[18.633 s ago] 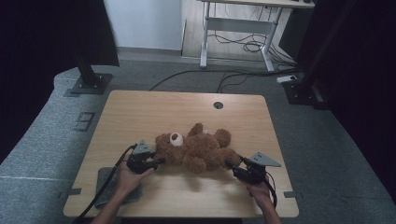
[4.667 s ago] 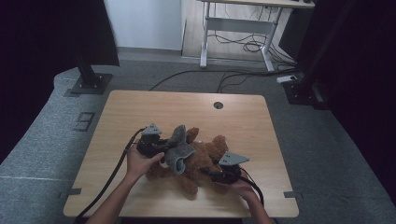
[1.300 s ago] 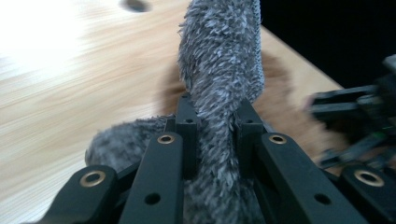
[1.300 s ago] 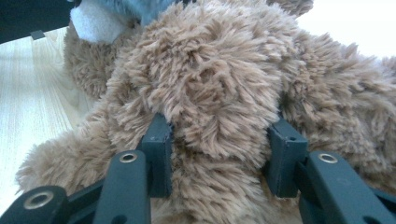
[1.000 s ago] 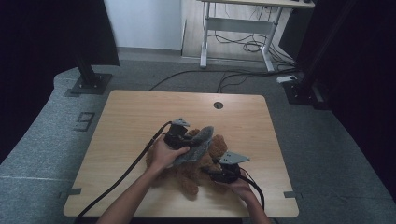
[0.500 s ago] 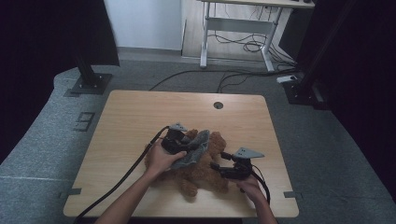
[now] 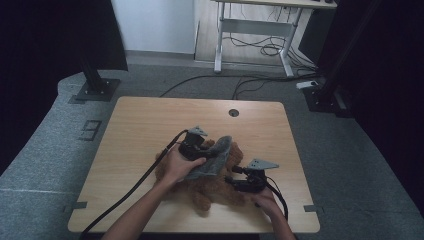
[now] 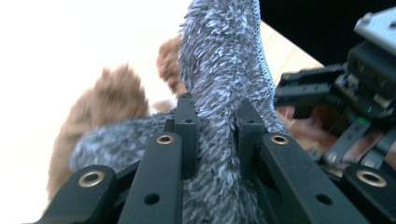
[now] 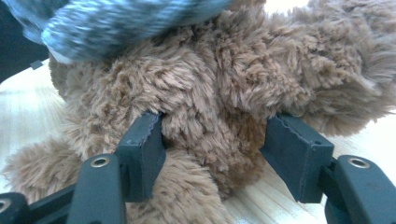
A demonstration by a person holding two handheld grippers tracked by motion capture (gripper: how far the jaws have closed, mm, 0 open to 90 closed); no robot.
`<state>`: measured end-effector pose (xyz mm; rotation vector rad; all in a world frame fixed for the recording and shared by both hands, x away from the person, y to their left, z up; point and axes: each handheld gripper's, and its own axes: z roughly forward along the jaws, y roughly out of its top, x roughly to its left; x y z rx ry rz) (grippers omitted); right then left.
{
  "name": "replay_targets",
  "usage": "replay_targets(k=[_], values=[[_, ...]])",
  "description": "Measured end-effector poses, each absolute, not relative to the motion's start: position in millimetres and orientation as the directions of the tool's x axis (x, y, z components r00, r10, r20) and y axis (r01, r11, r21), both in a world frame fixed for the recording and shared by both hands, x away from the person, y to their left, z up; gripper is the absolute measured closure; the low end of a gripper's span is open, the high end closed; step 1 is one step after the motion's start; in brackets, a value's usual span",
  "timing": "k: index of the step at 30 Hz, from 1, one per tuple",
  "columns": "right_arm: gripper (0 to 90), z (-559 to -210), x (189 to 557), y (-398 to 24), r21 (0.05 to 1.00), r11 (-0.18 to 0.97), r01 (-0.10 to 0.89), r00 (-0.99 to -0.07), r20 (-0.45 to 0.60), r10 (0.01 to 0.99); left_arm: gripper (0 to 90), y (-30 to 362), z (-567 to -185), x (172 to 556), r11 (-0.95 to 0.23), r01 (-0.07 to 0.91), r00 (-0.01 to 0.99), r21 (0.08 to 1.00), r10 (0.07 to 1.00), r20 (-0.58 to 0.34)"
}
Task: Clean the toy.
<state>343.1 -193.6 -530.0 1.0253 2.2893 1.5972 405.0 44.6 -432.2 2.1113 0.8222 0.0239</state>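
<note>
Bear (image 9: pixel 219 93): brown plush, long shaggy pile, matt. Cloth (image 8: pixel 224 93) I've got in the left gripper (image 8: pixel 215 123): grey fleece, nubby, flecked pale, one edge stitched. My jaws look like matt black plastic with brass-coloured rivets; right gripper (image 9: pixel 215 154) pads are ribbed. Table (image 7: pixel 150 120): pale wood-grain top, smooth, low sheen. Floor (image 7: pixel 45 150): grey carpet, rough.

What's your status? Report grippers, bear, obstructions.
Left gripper shut on grey cloth, held over the teddy bear. Right gripper jaws just closing around the bear's fur, pads not clearly pressing. Table ahead unobstructed.
</note>
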Motion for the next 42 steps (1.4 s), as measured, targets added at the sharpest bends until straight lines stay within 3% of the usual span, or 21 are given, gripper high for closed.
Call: replay_targets(k=[8, 16, 19, 32, 42], values=[[37.7, -528.1, 340.5, -192.2, 0.885, 0.209, 0.417, -0.75, 0.205, 0.629, 75.5, -10.4, -439.2, 422.9, -0.538, 0.552, 0.796, 0.638, 0.568, -0.21], [38.0, -528.2, 339.7, -192.6, 0.881, 0.238, 0.408, -0.748, 0.174, 0.64, 75.5, 2.4, -437.8, 419.0, -0.548, 0.541, 0.789, 0.638, 0.593, -0.159], [38.0, -527.8, 339.5, -192.6, 0.881, 0.245, 0.405, -0.744, 0.162, 0.649, 75.6, 16.8, -432.7, 415.9, -0.56, 0.531, 0.785, 0.636, 0.608, -0.12], [37.0, -528.2, 340.0, -193.4, 0.877, 0.246, 0.413, -0.741, 0.167, 0.65, 75.6, 118.2, -426.3, 401.0, -0.465, 0.564, 0.721, 0.682, 0.68, -0.133], [34.1, -528.2, 341.0, -194.4, 0.875, 0.24, 0.421, -0.738, 0.176, 0.652, 75.1, 200.7, -442.0, 380.4, -0.321, 0.603, 0.648, 0.73, 0.731, -0.214]])
